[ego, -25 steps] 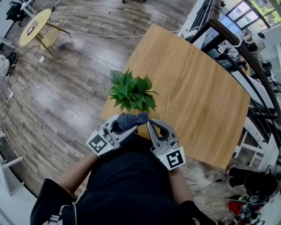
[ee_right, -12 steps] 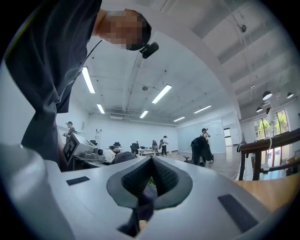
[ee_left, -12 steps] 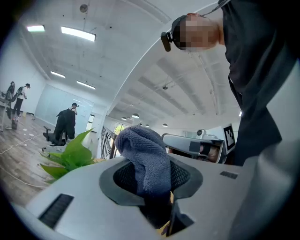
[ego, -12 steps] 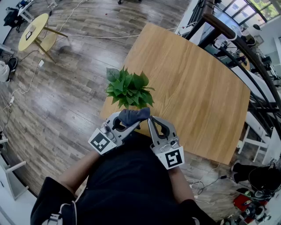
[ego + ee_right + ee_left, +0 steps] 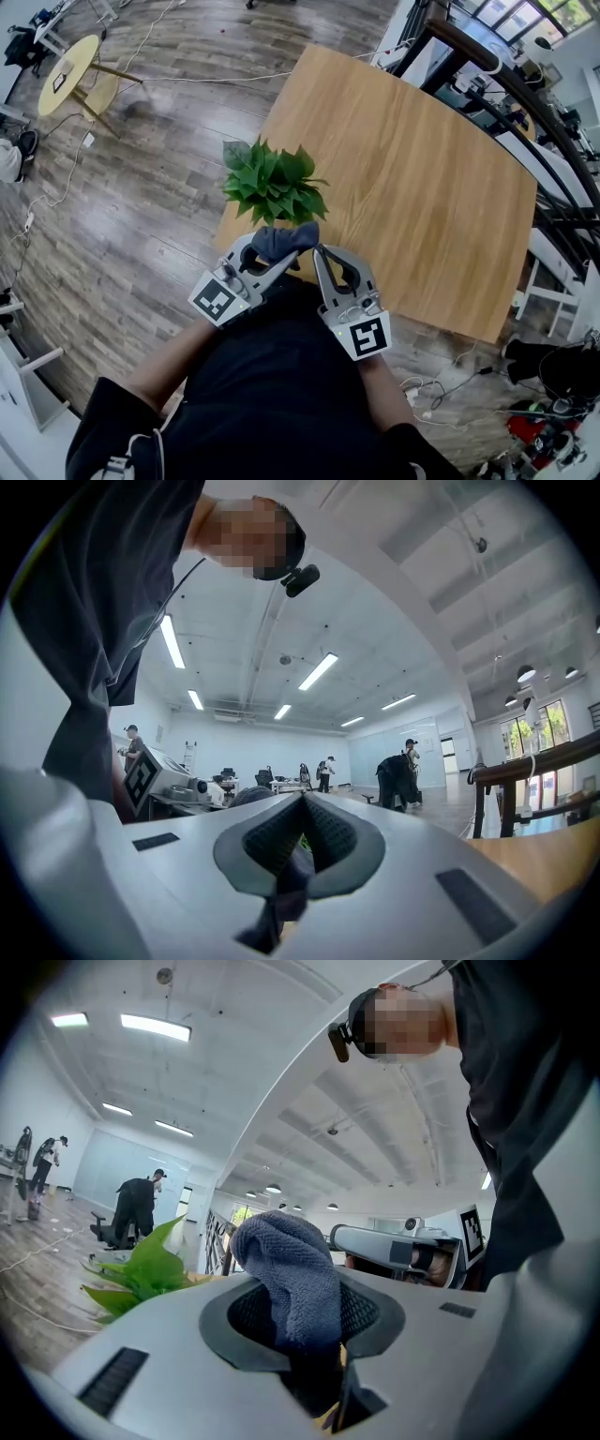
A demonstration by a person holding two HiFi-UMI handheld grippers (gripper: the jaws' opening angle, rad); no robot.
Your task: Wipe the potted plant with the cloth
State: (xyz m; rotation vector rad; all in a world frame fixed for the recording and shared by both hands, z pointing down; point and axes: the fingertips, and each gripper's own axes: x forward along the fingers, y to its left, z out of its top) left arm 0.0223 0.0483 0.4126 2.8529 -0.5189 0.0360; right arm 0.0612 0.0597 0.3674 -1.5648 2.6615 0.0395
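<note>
The potted plant [image 5: 272, 183] stands leafy and green near the front corner of the wooden table [image 5: 422, 187]; its pot is hidden under the leaves. My left gripper [image 5: 281, 258] is shut on a bunched grey-blue cloth [image 5: 281, 239], just short of the nearest leaves. In the left gripper view the cloth [image 5: 291, 1274] bulges out of the jaws, with the leaves [image 5: 141, 1269] to the left. My right gripper [image 5: 319, 253] is shut beside the cloth's end. In the right gripper view its pads [image 5: 323, 836] meet, and dark fabric shows in the notch below them.
The table edge runs right in front of my body. Wood floor with cables lies to the left, with a small round yellow table [image 5: 70, 66] far off. Black railings and frames [image 5: 525, 84] line the right side. People [image 5: 136, 1208] stand in the distance.
Both grippers and the cloth keep their places before the plant. Only the head camera has shifted a little, so everything sits slightly higher in view.
</note>
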